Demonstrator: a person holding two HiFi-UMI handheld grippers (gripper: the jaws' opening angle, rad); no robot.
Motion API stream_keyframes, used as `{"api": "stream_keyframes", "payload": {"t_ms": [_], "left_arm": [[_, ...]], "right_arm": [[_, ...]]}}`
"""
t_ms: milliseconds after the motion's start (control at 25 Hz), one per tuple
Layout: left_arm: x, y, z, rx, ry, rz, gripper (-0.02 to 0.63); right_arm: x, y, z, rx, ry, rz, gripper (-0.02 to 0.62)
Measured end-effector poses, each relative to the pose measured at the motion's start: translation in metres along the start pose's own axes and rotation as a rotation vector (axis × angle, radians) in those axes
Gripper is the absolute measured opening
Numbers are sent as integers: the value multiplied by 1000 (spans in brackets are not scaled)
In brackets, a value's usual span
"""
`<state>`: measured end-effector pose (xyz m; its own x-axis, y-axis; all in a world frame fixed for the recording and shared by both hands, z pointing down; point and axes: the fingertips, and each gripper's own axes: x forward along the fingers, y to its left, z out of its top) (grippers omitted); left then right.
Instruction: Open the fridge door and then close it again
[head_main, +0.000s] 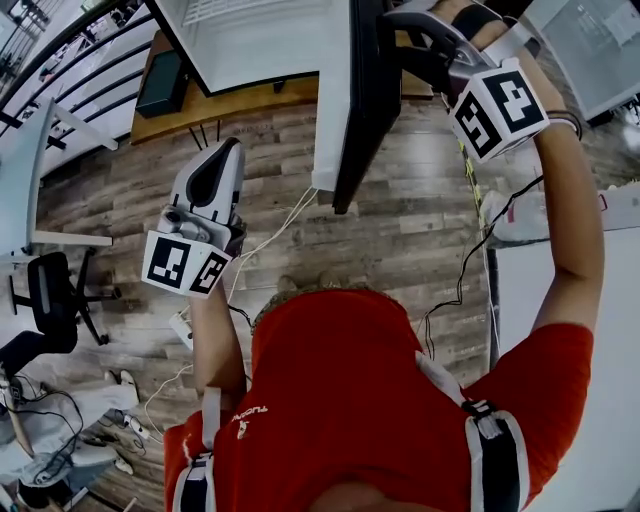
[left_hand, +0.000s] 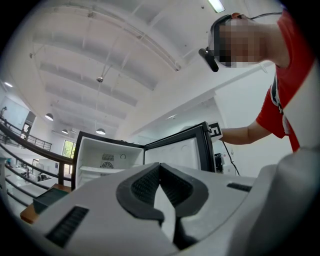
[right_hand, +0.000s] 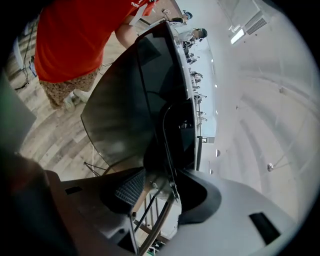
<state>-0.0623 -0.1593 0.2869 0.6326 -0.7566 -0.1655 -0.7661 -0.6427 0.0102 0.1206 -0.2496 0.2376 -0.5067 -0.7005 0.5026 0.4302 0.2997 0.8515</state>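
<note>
Your red shirt (head_main: 350, 400) fills the foreground. Your left gripper (left_hand: 160, 167), jaws together and empty, hangs before the open fridge (left_hand: 102, 159). The wide jaws of your right gripper (right_hand: 162, 180) straddle the edge of the fridge door (right_hand: 125, 100), seemingly without pinching it.

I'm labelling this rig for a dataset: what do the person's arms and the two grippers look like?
The left gripper and right gripper have light grey shells, dark ribbed fingers and a white cube of black square markers each. The person wears a red short-sleeved shirt with grey shoulder straps; a black cable hangs by the right arm.
</note>
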Motion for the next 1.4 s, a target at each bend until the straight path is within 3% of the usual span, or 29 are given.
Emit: {"api": "stream_keyframes", "payload": {"t_ms": [400, 720, 1400], "left_arm": [[3, 2, 4, 3, 8, -67, 9], [2, -3, 4, 8, 20, -95, 9], [-4, 8, 4, 9, 25, -85, 9]], "right_arm": [[-6, 9, -16, -20, 59, -12, 204], [-13, 9, -24, 75, 50, -30, 215], [0, 5, -19, 61, 57, -39, 215]]}}
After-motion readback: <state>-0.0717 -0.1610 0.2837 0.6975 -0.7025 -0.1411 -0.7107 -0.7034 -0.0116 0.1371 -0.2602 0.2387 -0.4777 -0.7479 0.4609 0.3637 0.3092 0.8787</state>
